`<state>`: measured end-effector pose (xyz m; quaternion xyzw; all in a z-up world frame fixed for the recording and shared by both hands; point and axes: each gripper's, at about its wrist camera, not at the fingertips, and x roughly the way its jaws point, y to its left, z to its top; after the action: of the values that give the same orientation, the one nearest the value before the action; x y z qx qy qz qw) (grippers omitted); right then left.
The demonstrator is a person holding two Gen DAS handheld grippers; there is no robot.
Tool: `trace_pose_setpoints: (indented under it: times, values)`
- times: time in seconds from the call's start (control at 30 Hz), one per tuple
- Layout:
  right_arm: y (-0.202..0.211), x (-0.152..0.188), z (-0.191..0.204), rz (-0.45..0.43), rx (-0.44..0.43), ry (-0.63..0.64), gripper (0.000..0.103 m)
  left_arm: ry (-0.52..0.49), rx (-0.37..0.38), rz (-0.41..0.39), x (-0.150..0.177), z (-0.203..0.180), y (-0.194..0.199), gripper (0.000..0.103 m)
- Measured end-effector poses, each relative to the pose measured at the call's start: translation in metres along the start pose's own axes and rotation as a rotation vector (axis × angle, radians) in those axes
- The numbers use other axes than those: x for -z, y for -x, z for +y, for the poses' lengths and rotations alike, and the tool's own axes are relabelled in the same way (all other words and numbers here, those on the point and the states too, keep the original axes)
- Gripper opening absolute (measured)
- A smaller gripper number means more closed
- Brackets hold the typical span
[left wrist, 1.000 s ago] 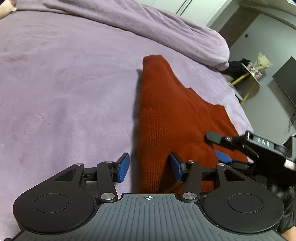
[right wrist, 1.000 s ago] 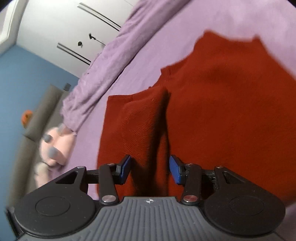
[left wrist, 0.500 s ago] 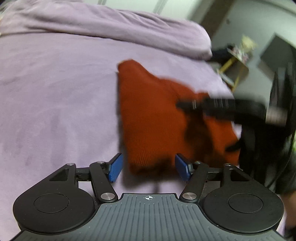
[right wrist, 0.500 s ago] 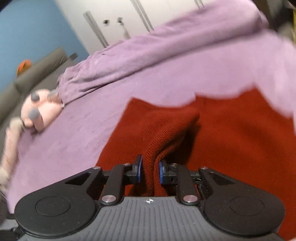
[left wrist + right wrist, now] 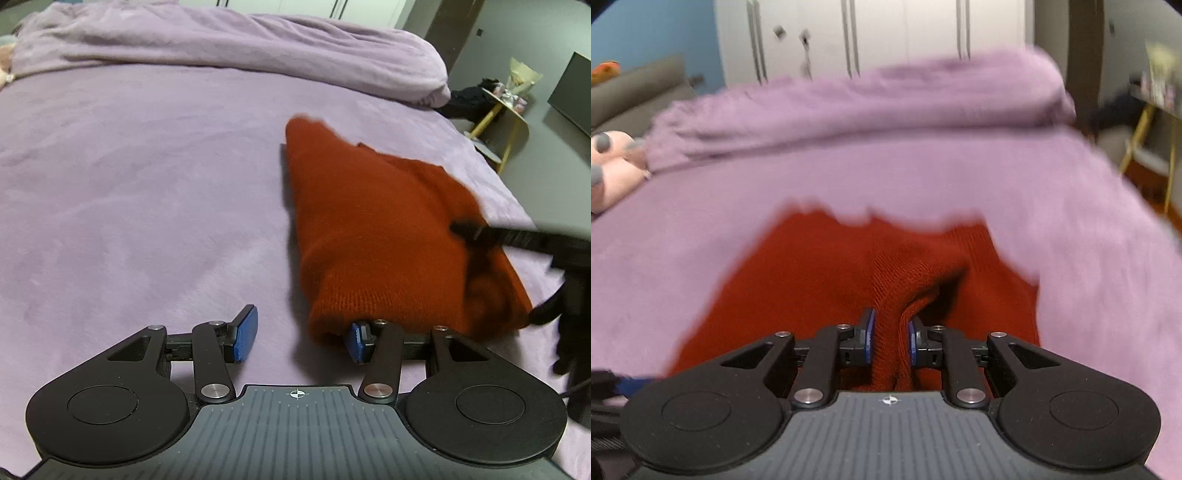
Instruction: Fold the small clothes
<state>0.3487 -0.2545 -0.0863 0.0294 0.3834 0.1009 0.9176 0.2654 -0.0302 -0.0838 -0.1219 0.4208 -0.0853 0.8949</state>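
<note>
A rust-red knitted sweater (image 5: 369, 229) lies partly folded on the lilac bed cover (image 5: 129, 184). My left gripper (image 5: 301, 338) stands at its near hem, jaws closing. The hem touches only the right pad (image 5: 356, 341), and the left pad rests apart over bare cover. My right gripper (image 5: 890, 338) pinches a raised fold of the sweater (image 5: 812, 280) between its blue pads, lifted off the bed, while its jaws ease slightly wider. In the left wrist view the right gripper's dark fingers (image 5: 517, 236) show blurred over the sweater's right side.
A rolled lilac blanket (image 5: 221, 48) runs along the far side of the bed. A yellow-legged side table (image 5: 506, 107) stands beyond the bed's right edge. A pink plush toy (image 5: 609, 162) lies at the far left, and white wardrobe doors (image 5: 849, 37) stand behind.
The right gripper closed on a fold of the sweater, rolled and lifted it. The left gripper slid left off the sweater, so only its right pad is at the hem.
</note>
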Motion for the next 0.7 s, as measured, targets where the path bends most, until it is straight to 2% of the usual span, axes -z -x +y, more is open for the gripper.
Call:
trace_pose_setpoints:
  times: [0.07,0.13,0.27,0.33,0.5,0.6,0.63,0.7]
  values:
    - [0.003,0.005,-0.021,-0.006,-0.09,-0.136,0.025,0.011,0.007,-0.003,-0.001,0.002,0.001,0.053]
    - [0.01,0.01,-0.041,0.011,-0.185,-0.264,0.039,0.019,0.005,0.001,-0.004,0.006,0.002,0.052]
    - [0.02,0.026,-0.056,0.022,-0.258,-0.323,0.042,0.053,0.018,0.005,-0.002,0.005,0.001,0.048]
    - [0.018,0.032,-0.058,0.03,-0.31,-0.372,0.046,0.035,0.003,-0.003,-0.001,0.0,-0.001,0.048]
    - [-0.008,0.014,-0.059,0.027,-0.36,-0.452,0.05,0.03,-0.027,0.0,-0.003,-0.007,-0.004,0.047]
    - [-0.02,0.006,-0.051,0.046,-0.355,-0.435,0.048,0.043,-0.059,0.008,-0.004,-0.01,-0.006,0.049]
    - [-0.02,0.003,-0.043,0.051,-0.316,-0.387,0.039,0.04,-0.073,0.007,-0.002,-0.012,-0.006,0.051]
    - [-0.019,-0.002,-0.027,0.049,-0.232,-0.26,0.028,0.04,-0.115,0.01,-0.002,-0.016,-0.006,0.06]
